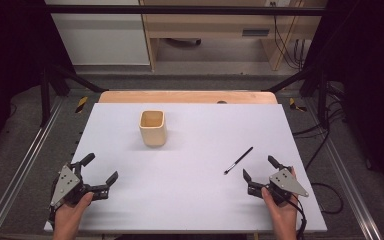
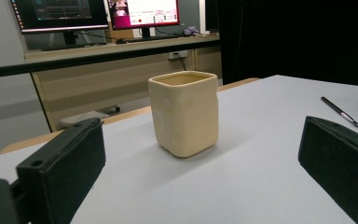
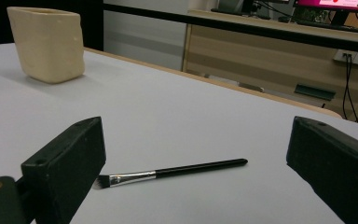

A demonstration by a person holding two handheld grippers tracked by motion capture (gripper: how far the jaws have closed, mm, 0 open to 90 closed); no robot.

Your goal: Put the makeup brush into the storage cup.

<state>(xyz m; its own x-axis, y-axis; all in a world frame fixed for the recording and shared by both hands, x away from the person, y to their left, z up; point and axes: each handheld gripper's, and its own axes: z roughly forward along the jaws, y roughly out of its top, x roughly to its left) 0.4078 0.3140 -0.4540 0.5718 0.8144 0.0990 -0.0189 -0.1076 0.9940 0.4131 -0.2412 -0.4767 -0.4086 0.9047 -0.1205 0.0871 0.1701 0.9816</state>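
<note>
A cream square cup (image 1: 153, 128) stands upright on the white table (image 1: 190, 200), left of centre and toward the back. A thin black brush with a silver ferrule (image 1: 238, 160) lies flat at the right. My left gripper (image 1: 100, 168) rests near the front left corner, open and holding nothing; its jaws frame the cup (image 2: 184, 112) ahead, with the brush (image 2: 340, 112) far to the right. My right gripper (image 1: 260, 169) sits near the front right, open with nothing in it, just behind the brush (image 3: 168, 173), whose bristle end lies close to the left jaw. The cup (image 3: 46, 42) shows at far left.
The table has a wooden strip (image 1: 187, 96) along its far edge. Metal rails (image 1: 20, 170) run along both sides, with cables (image 1: 325, 190) on the floor at right. A desk with monitors (image 2: 98, 14) stands beyond the table.
</note>
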